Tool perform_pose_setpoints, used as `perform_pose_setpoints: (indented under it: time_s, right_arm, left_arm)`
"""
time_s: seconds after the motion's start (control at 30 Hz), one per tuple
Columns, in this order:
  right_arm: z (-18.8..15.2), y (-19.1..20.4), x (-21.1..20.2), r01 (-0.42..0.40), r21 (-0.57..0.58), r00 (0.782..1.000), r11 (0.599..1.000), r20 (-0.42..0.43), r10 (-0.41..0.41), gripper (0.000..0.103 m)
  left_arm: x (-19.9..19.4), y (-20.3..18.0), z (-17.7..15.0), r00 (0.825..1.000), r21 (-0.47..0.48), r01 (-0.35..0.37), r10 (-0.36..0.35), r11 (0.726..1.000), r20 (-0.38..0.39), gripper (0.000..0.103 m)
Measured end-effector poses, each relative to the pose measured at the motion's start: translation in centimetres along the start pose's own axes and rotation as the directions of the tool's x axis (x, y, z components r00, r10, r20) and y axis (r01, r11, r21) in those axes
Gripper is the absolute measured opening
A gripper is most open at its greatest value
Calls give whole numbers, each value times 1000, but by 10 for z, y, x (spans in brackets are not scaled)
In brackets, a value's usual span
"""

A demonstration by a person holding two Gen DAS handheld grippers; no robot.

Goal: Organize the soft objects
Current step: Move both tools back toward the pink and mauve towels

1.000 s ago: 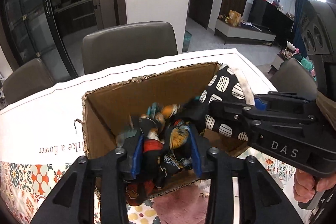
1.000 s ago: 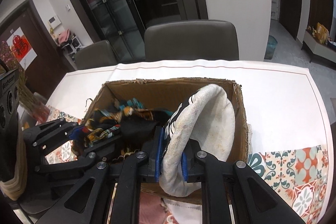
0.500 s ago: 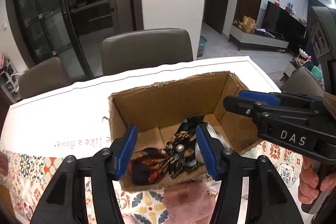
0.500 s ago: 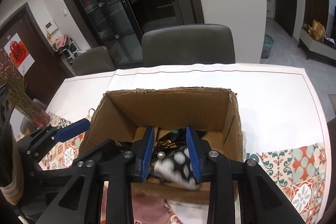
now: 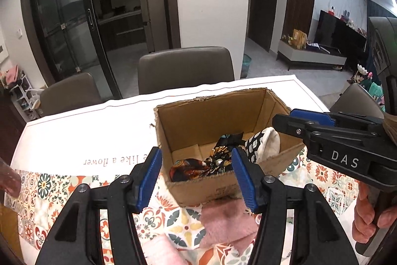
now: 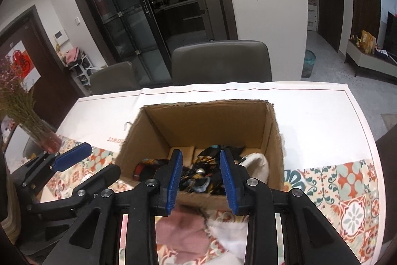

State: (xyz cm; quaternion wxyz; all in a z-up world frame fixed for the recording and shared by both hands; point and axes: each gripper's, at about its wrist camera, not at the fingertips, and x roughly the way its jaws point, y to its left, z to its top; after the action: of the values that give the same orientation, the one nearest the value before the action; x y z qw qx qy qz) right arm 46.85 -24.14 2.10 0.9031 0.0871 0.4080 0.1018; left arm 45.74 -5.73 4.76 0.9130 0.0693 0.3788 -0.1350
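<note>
Inside the cardboard box (image 5: 218, 116) on the counter (image 5: 86, 135) lie a patterned scarf (image 5: 198, 164) and spotted cloth (image 5: 263, 143), both hand-held grippers, left (image 5: 197, 176) and right (image 6: 199, 178), empty and parted, pink cloth (image 5: 228, 222) remaining outside.

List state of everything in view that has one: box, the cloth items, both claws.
cardboard box: open-topped, upright on the table
patterned scarf: crumpled on the box floor
black-and-white spotted cloth: inside the box, against its right wall
pink cloth: on the table, outside the box, in front of it
left claw: open, nothing between the pads
right claw: open, nothing gripped
</note>
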Motion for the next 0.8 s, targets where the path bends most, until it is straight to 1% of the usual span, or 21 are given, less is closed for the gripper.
perform_pose_setpoints:
  time_s: [0.03, 0.07, 0.1, 0.17, 0.23, 0.47, 0.67, 0.73, 0.8]
  right_arm:
    - [-2, 2, -2, -4, -1, 1000, 1000, 4, 4, 33]
    - [-4, 4, -4, -6, -2, 1000, 1000, 7, 6, 35]
    - [-7, 8, -7, -9, -4, 1000, 1000, 12, 9, 40]
    - [-12, 12, -10, -7, -8, 1000, 1000, 26, 7, 47]
    - [-18, 19, -13, 2, -19, 999, 1000, 41, -1, 48]
    - [-38, 40, -13, -12, -45, 999, 999, 29, 14, 53]
    - [-52, 52, -10, -26, -44, 1000, 999, -3, 26, 53]
    - [-57, 55, -7, -36, -42, 999, 998, -17, 35, 55]
    - [-62, 57, -5, -37, -42, 999, 998, -26, 36, 58]
  left_arm:
    - [-4, 1, -2, 1000, -2, -4, 4, 1000, 3, 58]
    - [-8, 1, -3, 1000, -4, -7, 7, 1000, 10, 59]
    - [-13, 3, -6, 1000, -5, -9, 9, 1000, 20, 60]
    - [-22, 7, -12, 999, -7, -27, 27, 1000, 32, 63]
    - [-29, 10, -17, 998, -10, -45, 45, 999, 38, 63]
    - [-41, 25, -41, 997, -52, -68, 69, 996, 16, 64]
    - [-48, 36, -64, 995, -81, -101, 100, 992, -5, 67]
    - [-49, 39, -71, 994, -86, -107, 106, 991, -11, 68]
    - [-50, 41, -77, 994, -93, -110, 109, 990, -20, 69]
